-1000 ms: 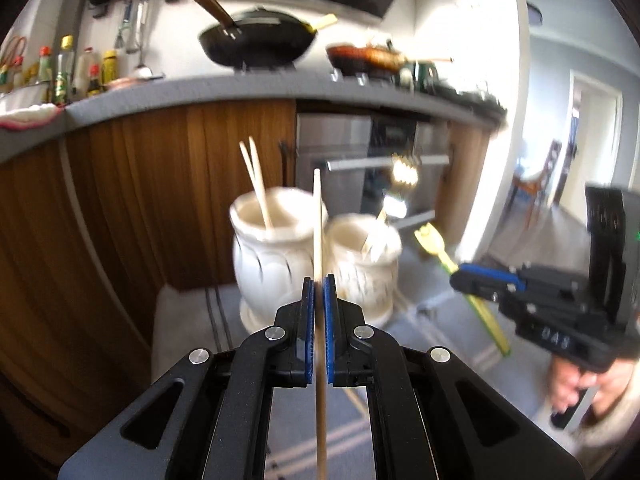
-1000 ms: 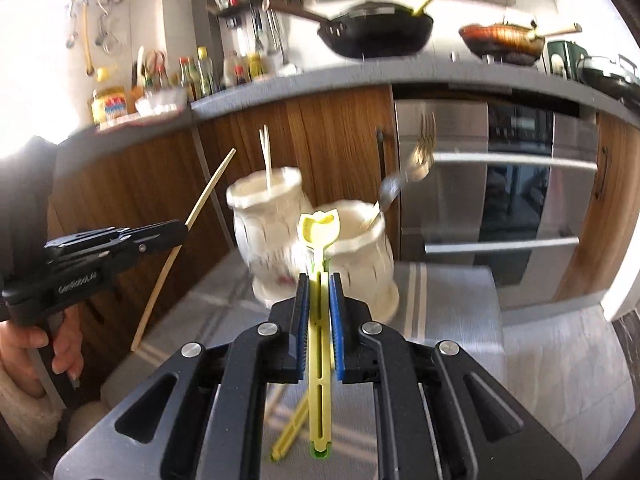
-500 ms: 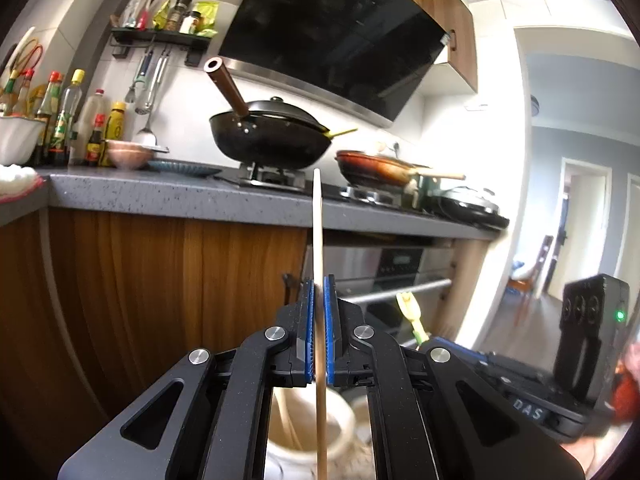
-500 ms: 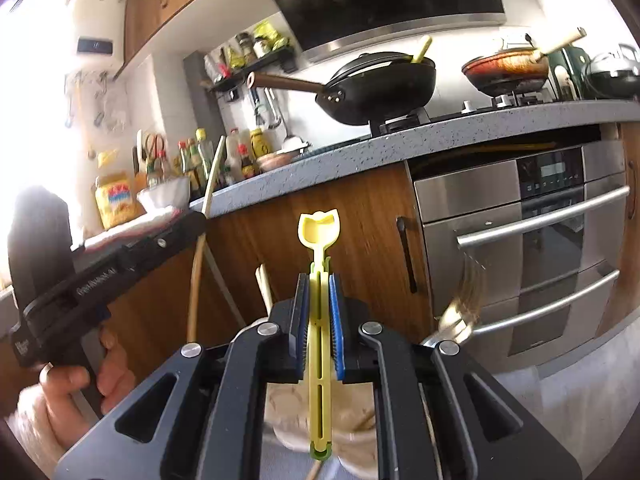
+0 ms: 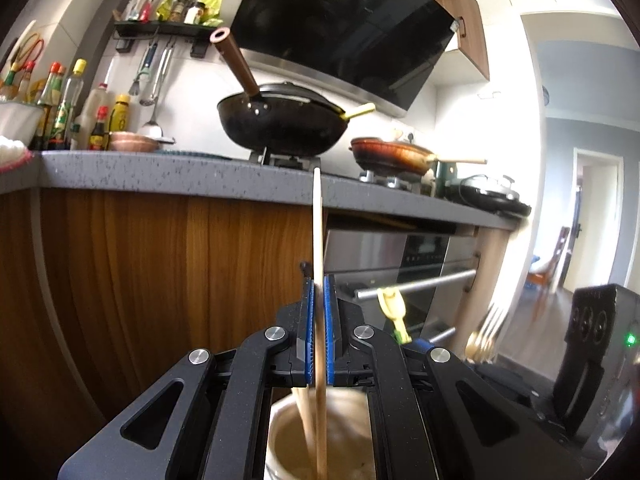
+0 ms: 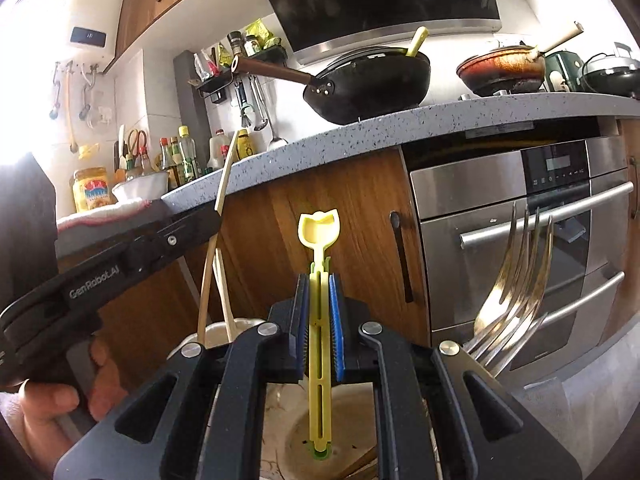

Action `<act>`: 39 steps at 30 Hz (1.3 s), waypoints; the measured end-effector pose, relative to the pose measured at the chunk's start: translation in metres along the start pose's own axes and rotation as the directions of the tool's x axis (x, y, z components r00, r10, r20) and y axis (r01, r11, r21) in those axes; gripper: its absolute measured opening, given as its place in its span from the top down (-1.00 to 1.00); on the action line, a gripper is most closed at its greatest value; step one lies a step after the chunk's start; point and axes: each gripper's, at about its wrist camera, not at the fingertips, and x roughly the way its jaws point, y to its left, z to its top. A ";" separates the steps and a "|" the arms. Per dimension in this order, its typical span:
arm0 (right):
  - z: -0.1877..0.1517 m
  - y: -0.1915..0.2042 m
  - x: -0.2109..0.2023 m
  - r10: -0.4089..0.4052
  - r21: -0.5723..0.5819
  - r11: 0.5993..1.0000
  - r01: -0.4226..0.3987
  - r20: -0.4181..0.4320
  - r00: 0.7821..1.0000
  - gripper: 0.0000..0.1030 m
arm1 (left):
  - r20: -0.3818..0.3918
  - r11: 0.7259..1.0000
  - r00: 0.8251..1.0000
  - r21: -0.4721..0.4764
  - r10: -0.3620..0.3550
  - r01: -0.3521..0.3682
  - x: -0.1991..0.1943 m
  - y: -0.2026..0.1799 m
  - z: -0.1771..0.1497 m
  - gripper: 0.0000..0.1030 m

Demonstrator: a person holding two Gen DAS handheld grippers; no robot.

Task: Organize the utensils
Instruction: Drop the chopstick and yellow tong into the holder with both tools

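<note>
Over the holders: left claw [image 5: 317, 336] pinching chopstick [image 5: 317, 240], now lowered into ceramic jar [image 5: 288, 440]; right claw [image 6: 319, 332] gripping yellow utensil [image 6: 319, 240], likewise poised for insertion.

Daylight floods in, blowing out the wall right of the left gripper's fingers [image 5: 304, 340] and the corner left of the right gripper's; the forks [image 6: 516, 280] are motion-blurred, and fisheye bends the countertop [image 6: 400, 124]

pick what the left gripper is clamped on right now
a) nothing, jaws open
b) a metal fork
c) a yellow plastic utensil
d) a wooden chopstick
d: the left gripper has its blue pads shut on a wooden chopstick standing upright above the white holder.
</note>
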 end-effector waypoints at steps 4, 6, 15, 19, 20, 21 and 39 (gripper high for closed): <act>-0.008 0.003 0.002 -0.015 -0.045 0.999 0.013 -0.033 0.999 0.81 | -0.023 1.000 1.000 -0.007 -0.003 0.003 -0.005 0.003 -0.012 0.89; -0.010 0.006 0.000 -0.024 -0.065 0.998 0.020 -0.058 0.998 0.81 | -0.035 1.000 0.999 -0.009 -0.006 0.006 -0.009 0.004 -0.017 0.89; -0.018 0.007 -0.021 -0.064 -0.114 0.992 0.052 -0.109 0.992 0.81 | -0.090 0.999 0.996 0.035 0.016 -0.013 -0.026 -0.001 -0.030 0.89; -0.023 0.003 -0.028 -0.082 -0.110 0.992 0.068 -0.129 0.988 0.81 | -0.113 0.998 0.993 0.055 0.038 -0.032 -0.032 -0.002 -0.036 0.89; -0.025 0.002 -0.029 -0.085 -0.109 0.992 0.071 -0.132 0.988 0.81 | -0.123 0.998 0.991 0.055 0.044 -0.038 -0.033 -0.002 -0.037 0.89; -0.027 0.001 -0.031 -0.090 -0.106 0.991 0.076 -0.137 0.986 0.81 | -0.130 0.998 0.991 0.053 0.045 -0.039 -0.033 -0.002 -0.038 0.89; -0.017 -0.004 -0.076 -0.115 -0.087 0.991 0.105 -0.129 0.985 -0.12 | -0.135 0.994 0.989 0.098 0.066 -0.053 -0.074 -0.022 -0.034 -0.29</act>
